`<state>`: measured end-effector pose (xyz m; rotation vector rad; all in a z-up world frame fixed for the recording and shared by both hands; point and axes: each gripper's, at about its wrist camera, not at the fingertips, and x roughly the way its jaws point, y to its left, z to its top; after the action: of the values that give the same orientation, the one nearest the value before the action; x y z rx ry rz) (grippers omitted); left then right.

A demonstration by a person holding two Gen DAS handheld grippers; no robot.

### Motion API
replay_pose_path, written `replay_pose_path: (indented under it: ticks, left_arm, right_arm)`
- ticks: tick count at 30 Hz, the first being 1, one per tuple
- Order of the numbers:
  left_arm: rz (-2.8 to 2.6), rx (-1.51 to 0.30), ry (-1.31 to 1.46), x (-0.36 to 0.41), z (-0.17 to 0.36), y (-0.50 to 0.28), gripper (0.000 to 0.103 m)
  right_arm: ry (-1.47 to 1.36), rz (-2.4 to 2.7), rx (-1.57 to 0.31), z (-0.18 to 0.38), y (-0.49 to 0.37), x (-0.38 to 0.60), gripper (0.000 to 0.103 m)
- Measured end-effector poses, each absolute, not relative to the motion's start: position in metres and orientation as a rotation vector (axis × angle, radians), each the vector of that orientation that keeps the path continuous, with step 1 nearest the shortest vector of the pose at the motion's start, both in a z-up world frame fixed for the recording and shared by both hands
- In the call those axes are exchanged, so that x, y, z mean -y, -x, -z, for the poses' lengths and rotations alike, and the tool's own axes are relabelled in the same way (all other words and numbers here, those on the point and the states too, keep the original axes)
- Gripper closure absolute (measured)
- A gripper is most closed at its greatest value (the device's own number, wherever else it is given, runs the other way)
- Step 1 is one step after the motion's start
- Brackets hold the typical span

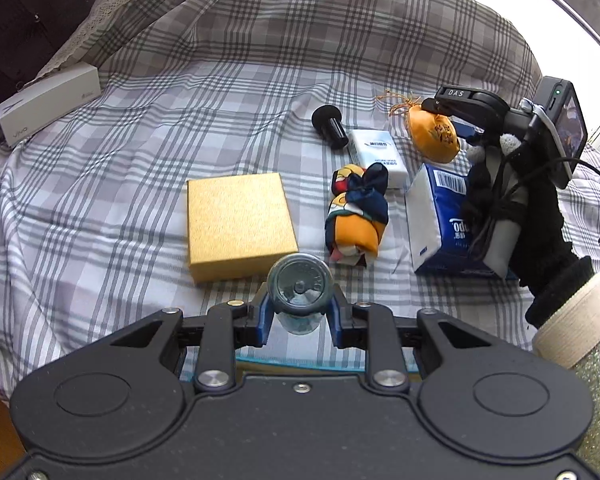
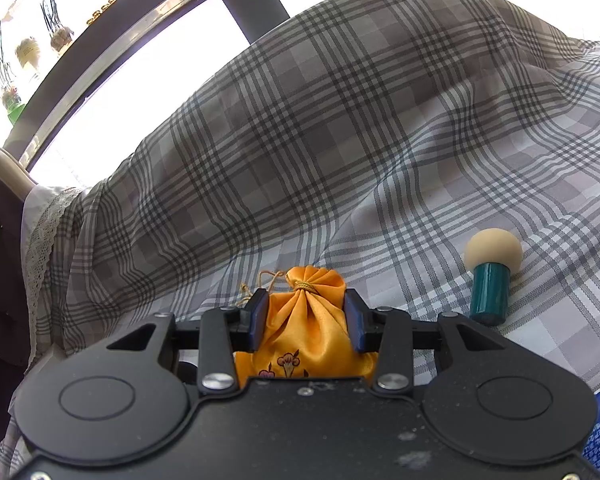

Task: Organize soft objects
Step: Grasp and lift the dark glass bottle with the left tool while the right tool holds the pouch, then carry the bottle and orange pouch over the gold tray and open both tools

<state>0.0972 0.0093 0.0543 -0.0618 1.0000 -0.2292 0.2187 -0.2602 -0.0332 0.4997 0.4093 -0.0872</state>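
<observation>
My left gripper (image 1: 300, 312) is shut on a small clear glass bottle (image 1: 300, 288), held above the plaid bedsheet (image 1: 180, 128). My right gripper (image 2: 307, 320) is shut on an orange satin drawstring pouch (image 2: 306, 328); in the left wrist view the pouch (image 1: 436, 134) hangs from that gripper (image 1: 440, 108) above the sheet at the right. A knotted orange and navy scarf bundle (image 1: 354, 216) lies mid-bed. A white tissue pack (image 1: 376, 156) and a blue tissue pack (image 1: 440, 220) lie beside it.
A gold box (image 1: 238, 226) lies left of the scarf bundle. A black knob (image 1: 330, 126) lies behind it, and a white carton (image 1: 48, 104) sits far left. A beige puff on a teal handle (image 2: 490, 276) stands to the right of the pouch. A window lies beyond the bed.
</observation>
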Motion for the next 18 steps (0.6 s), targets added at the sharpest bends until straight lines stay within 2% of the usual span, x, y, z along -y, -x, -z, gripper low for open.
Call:
replay_pose_path:
  ticks: [18]
  left_arm:
    - [0.205,-1.044,0.104,-0.031,-0.03,-0.052,0.076]
  right_arm:
    - [-0.446,0.094,-0.383,0.011,-0.211,0.256,0.064]
